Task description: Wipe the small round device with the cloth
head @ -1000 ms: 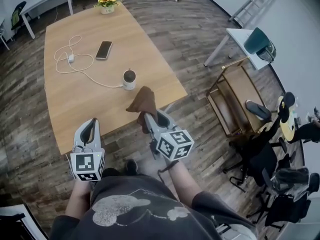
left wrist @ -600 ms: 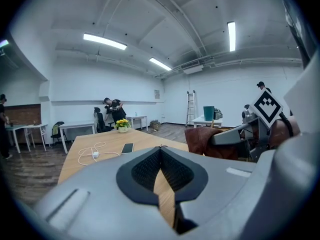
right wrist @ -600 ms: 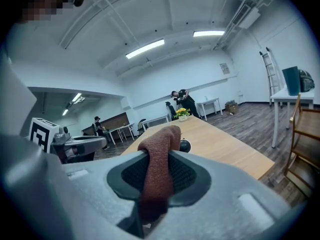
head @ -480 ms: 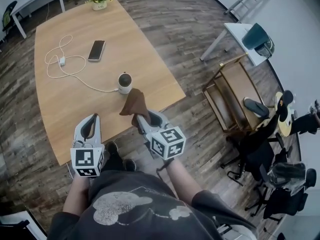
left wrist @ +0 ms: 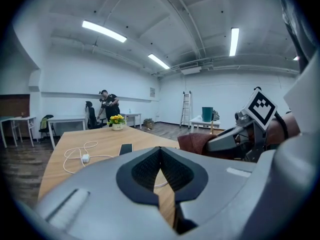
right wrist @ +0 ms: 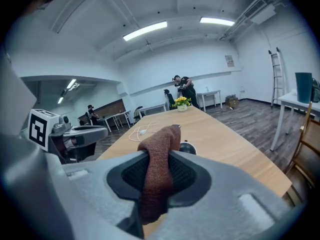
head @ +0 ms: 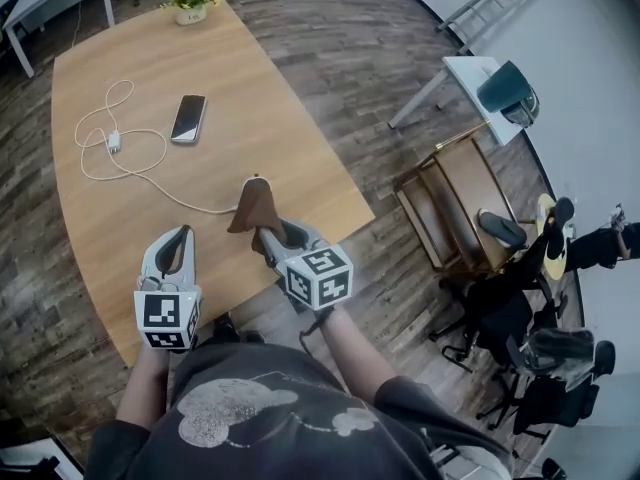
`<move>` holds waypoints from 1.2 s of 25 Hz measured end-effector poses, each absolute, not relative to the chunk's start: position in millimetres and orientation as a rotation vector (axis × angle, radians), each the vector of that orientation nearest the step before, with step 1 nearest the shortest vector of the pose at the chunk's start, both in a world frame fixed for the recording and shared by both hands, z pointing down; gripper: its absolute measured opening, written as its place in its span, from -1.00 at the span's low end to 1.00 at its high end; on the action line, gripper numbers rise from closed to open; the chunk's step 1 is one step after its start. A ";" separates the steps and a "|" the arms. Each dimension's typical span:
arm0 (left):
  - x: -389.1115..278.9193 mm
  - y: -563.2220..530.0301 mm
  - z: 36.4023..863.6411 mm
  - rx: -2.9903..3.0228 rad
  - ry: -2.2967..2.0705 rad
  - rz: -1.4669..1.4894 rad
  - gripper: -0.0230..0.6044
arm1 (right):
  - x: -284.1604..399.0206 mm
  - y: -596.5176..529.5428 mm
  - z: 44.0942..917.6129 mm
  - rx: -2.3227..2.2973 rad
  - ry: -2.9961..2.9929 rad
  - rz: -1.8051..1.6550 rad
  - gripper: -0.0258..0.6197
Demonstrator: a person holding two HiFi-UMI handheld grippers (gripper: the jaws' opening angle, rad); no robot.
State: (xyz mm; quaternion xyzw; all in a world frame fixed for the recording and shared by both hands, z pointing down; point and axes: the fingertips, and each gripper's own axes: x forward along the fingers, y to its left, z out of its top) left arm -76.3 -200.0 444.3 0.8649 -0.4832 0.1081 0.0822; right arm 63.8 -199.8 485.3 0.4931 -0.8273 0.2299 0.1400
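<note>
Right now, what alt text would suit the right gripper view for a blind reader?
The right gripper is shut on a brown cloth. Just beyond it, a small round device sits on the wooden table; the left gripper shows at far left.

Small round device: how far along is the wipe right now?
Done: the cloth is clamped in the right tongs. In hand: it is held out over the table toward the small round device, and no contact shows yet. Left: the whole wipe. The left tongs are shut and empty.
</note>
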 end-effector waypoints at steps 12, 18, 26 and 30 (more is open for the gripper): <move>-94.9 -241.7 471.6 2.539 -1.346 0.344 -0.87 | 81.3 -244.4 527.6 1.537 -2.128 0.840 -0.69; -79.6 -241.8 470.0 2.516 -1.352 0.335 -0.87 | 121.5 -245.1 538.7 1.605 -2.068 0.909 -0.69; -68.3 -245.4 460.3 2.494 -1.435 0.335 -0.87 | 136.7 -248.5 515.0 1.607 -2.273 0.851 -0.69; -59.5 -243.5 460.4 2.491 -1.462 0.337 -0.87 | 121.8 -239.7 495.9 1.509 -2.466 0.791 -0.69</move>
